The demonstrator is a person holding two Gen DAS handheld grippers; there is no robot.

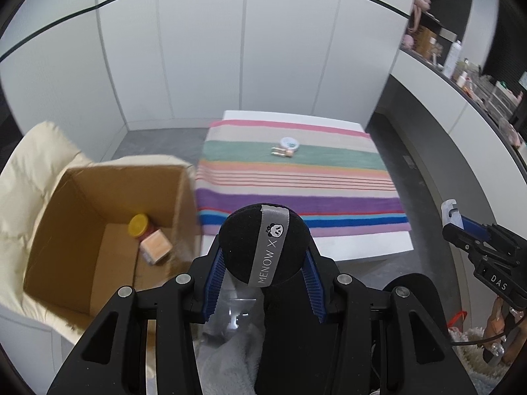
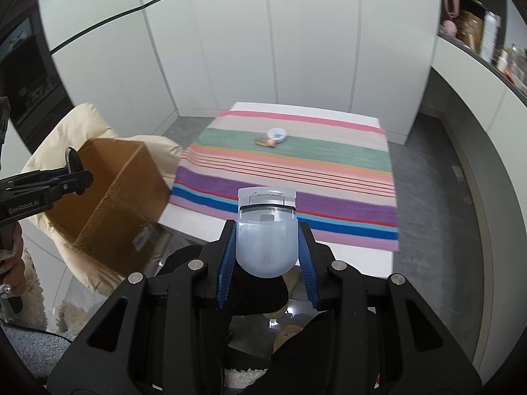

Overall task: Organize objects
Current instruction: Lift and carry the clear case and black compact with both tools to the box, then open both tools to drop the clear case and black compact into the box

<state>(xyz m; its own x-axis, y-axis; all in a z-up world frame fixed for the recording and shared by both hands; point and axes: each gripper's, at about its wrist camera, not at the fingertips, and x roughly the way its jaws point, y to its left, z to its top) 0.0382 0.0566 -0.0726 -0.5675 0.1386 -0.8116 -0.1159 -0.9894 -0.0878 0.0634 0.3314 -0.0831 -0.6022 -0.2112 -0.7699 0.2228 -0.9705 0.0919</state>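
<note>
My left gripper point(image 1: 265, 247) is shut on a round black powder puff point(image 1: 243, 247) with a grey ribbon printed MENOW X. It hangs to the right of an open cardboard box point(image 1: 82, 230), which holds a yellow-lidded jar point(image 1: 138, 225) and a small orange box point(image 1: 156, 247). My right gripper point(image 2: 266, 247) is shut on a pale translucent plastic eyelash curler point(image 2: 266, 230), above the near edge of the striped cloth point(image 2: 329, 164). A small round white tin point(image 1: 289, 143) and a little gold-and-pink item point(image 1: 283, 153) lie on the cloth's green stripe.
The cloth covers a low white table point(image 1: 362, 243). The box rests on a cream padded cushion point(image 1: 29, 171). A curved counter point(image 1: 461, 75) with bottles and clutter runs along the right. White cabinet doors stand behind. Fluffy rug and a person's hand point(image 2: 13, 270) at the lower left.
</note>
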